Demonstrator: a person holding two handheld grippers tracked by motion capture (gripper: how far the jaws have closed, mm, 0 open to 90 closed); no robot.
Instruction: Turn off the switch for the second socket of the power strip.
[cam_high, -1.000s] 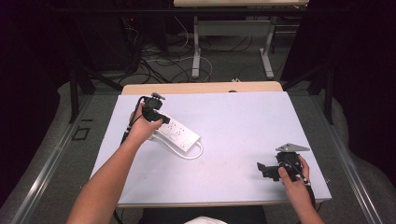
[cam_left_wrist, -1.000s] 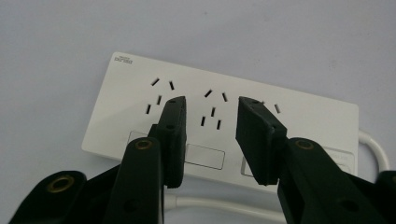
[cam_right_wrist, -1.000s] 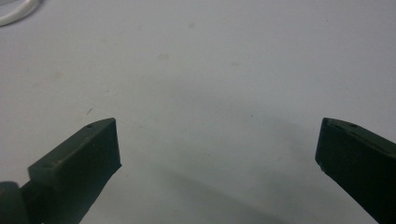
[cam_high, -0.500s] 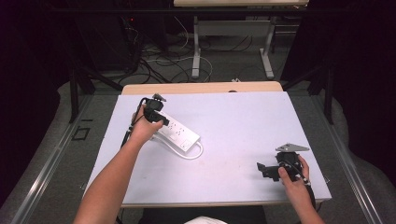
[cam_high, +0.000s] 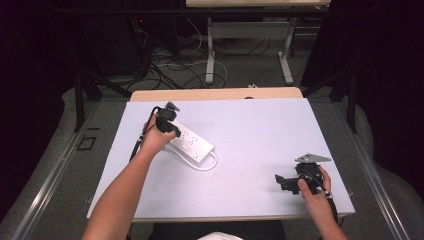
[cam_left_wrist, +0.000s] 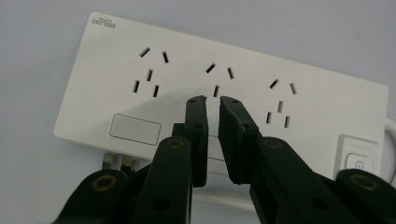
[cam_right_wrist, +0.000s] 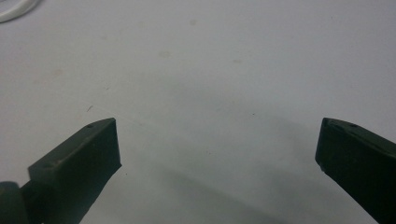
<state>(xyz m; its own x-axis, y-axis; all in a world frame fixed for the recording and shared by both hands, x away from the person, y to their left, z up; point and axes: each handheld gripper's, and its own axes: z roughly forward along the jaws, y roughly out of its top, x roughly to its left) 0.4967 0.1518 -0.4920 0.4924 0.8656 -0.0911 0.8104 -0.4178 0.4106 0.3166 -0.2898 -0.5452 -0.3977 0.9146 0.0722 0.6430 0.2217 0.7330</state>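
The left hand-held gripper (cam_left_wrist: 212, 100) is seen poised over the white power strip (cam_left_wrist: 224, 88), its jaws drawn in to a narrow slit with nothing between them. The tips are lined up on the middle of the 3 socket groups, just below its slots; whether they touch the plastic cannot be told. Compared with 1 second ago, hardly anything has been shifted: in the high view the left hand-held gripper (cam_high: 167, 122) is kept at the far left end of the power strip (cam_high: 192, 142), and the forearm has been swung only a little. The pause reads as an aiming step, with the slim jaw gap being set up for a press or a nudge on the strip rather than a grasp.

The strip itself is laid flat and slanted on the left half of the counter (cam_high: 250, 130), its switch (cam_left_wrist: 357, 161) at the right end in the left gripper view, and its white cord (cam_high: 212, 162) is looped at the near end. 2 plug pins (cam_left_wrist: 116, 161) are glimpsed under its near edge.

Well apart, at the near right corner, the right hand-held gripper (cam_high: 287, 182) is held low over bare counter (cam_right_wrist: 210, 70). Its jaws are spread wide and nothing is carried. No change is noted there either, so it is judged to be waiting.
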